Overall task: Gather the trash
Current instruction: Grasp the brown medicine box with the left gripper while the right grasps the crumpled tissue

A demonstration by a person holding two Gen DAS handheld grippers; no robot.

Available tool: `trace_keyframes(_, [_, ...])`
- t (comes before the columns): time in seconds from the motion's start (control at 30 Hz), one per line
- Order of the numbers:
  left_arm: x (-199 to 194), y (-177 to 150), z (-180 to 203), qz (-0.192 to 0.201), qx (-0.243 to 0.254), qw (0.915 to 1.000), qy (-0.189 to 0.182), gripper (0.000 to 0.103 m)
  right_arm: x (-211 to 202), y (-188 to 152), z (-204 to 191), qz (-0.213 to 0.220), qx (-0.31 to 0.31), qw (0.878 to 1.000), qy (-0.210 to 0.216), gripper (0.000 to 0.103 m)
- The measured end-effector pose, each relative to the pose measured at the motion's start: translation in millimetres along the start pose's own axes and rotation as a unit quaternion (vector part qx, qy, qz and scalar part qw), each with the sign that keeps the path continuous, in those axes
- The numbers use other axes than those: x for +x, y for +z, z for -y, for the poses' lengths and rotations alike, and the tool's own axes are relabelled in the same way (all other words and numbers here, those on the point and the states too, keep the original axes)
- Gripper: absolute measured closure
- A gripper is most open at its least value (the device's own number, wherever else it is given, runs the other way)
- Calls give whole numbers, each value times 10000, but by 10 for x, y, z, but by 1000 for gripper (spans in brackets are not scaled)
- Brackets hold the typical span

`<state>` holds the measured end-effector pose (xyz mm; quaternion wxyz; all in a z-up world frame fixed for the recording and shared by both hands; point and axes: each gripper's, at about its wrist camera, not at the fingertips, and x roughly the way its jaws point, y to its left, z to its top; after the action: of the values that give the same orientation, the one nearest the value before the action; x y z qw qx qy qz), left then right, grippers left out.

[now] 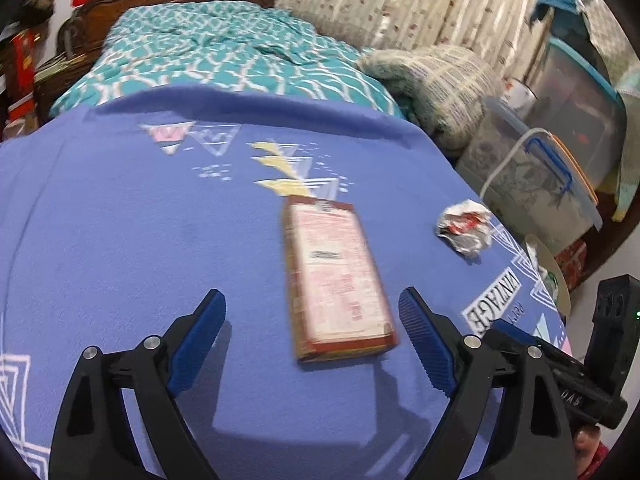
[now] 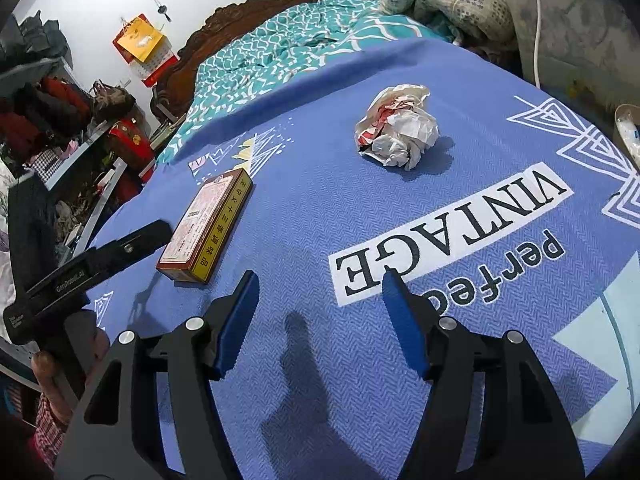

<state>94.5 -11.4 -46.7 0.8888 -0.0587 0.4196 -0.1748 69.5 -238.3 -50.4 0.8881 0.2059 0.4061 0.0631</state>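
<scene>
A flat red and yellow cardboard box [image 1: 336, 280] lies on the blue printed blanket [image 1: 140, 240]. My left gripper [image 1: 312, 300] is open, its blue pads on either side of the box's near end, not touching it. A crumpled white and red paper ball [image 1: 464, 226] lies to the right of the box. In the right wrist view the box [image 2: 204, 228] is at the left and the paper ball [image 2: 398, 132] is ahead. My right gripper [image 2: 320, 280] is open and empty, above the blanket [image 2: 480, 320] well short of the ball.
The bed runs on with a teal patterned quilt [image 1: 224, 52] and a folded blanket [image 1: 436, 80]. Clear plastic storage bins [image 1: 532, 184] stand at the right of the bed. A round paper container [image 2: 628, 136] sits at the blanket's right edge. Cluttered shelves [image 2: 48, 120] are left.
</scene>
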Motion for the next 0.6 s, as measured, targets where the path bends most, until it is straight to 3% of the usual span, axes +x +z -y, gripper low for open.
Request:
trace_keyframes(0.2, [189, 64, 384, -96, 620, 9975, 313, 19, -106, 140, 138, 163, 311, 9993, 103, 38])
trace_keyframes(0.3, [259, 13, 378, -100, 694, 9963, 487, 18, -96, 393, 227, 198, 214, 9993, -248, 37])
trace_keyframes(0.6, [321, 30, 260, -234, 432, 9976, 478, 20, 370, 1098, 525, 50, 450, 9959, -784, 28])
